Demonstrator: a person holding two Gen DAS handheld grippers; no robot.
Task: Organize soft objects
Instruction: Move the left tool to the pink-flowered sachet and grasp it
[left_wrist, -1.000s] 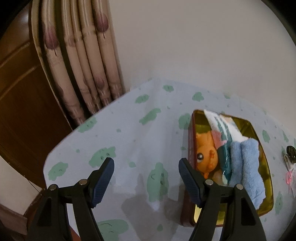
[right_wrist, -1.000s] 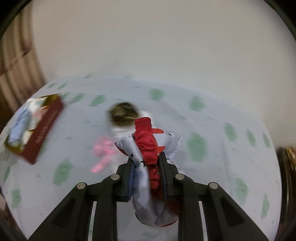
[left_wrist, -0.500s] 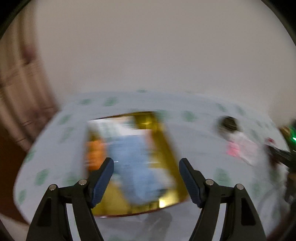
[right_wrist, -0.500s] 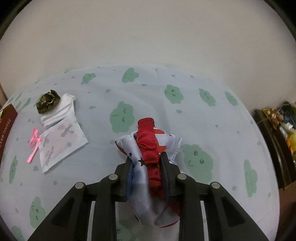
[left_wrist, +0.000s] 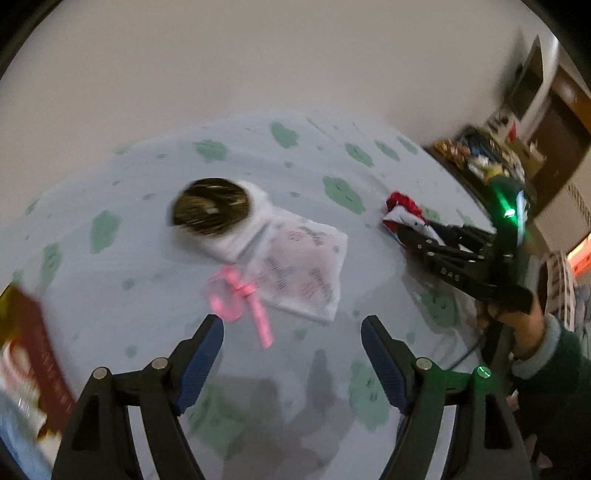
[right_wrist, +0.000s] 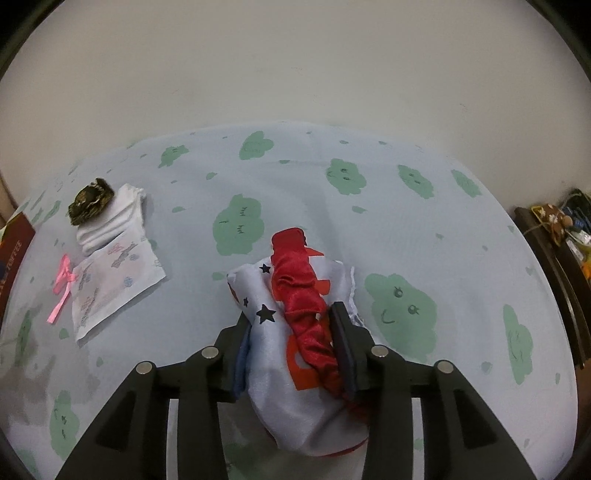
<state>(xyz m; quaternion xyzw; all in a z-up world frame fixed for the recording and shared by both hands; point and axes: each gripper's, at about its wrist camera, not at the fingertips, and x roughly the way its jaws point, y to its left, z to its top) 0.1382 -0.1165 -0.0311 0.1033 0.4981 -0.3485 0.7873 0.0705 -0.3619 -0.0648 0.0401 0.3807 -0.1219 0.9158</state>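
My left tool (left_wrist: 291, 354) gapes wide, jaws just been opening, nothing between them, low centre of left view above bench (left_wrist: 155, 266). My right tool (right_wrist: 291, 347), lower centre of right view, jaws just been opening; white star-print cloth (right_wrist: 258, 295) with red scrunchie (right_wrist: 303, 295) sits between pads, both sides touching. Left of right view: pouch (right_wrist: 110, 284) with pink ribbon (right_wrist: 62, 280), folded white sock (right_wrist: 114, 218), dark scrunchie (right_wrist: 90, 199). Red box (right_wrist: 11, 254) at left edge.
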